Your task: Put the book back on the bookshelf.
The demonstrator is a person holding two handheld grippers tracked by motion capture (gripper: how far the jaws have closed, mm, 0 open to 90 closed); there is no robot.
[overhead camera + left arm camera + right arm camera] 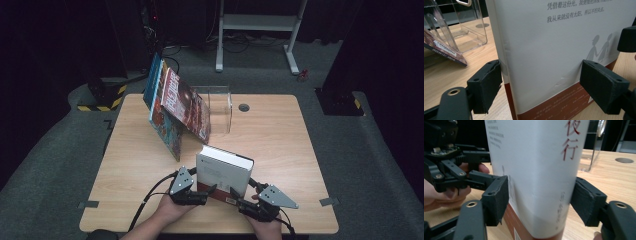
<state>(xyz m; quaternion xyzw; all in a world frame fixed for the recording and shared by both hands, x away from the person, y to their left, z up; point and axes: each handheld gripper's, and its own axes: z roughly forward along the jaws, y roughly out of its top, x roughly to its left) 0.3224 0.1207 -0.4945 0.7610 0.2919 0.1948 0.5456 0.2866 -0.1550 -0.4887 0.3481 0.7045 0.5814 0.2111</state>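
Observation:
A thick white book (222, 172) with a red-brown band at its foot stands upright near the table's front edge. My left gripper (212, 192) meets its lower left corner. In the left gripper view one pad (487, 87) lies against the book's (549, 50) narrow side and the other (602, 86) against the creased cover. My right gripper (239, 197) straddles the spine at the lower right. In the right gripper view its pads (497, 200) flank the book (536, 170) closely on both sides without squeezing it. The left gripper (461, 175) shows there too, with a hand behind it.
Colourful magazines (177, 107) lean against a clear acrylic stand (220, 107) at the back of the wooden table (280, 150). A round cable hole (244, 107) lies just right of the stand. A white desk frame (260, 25) stands on the floor beyond.

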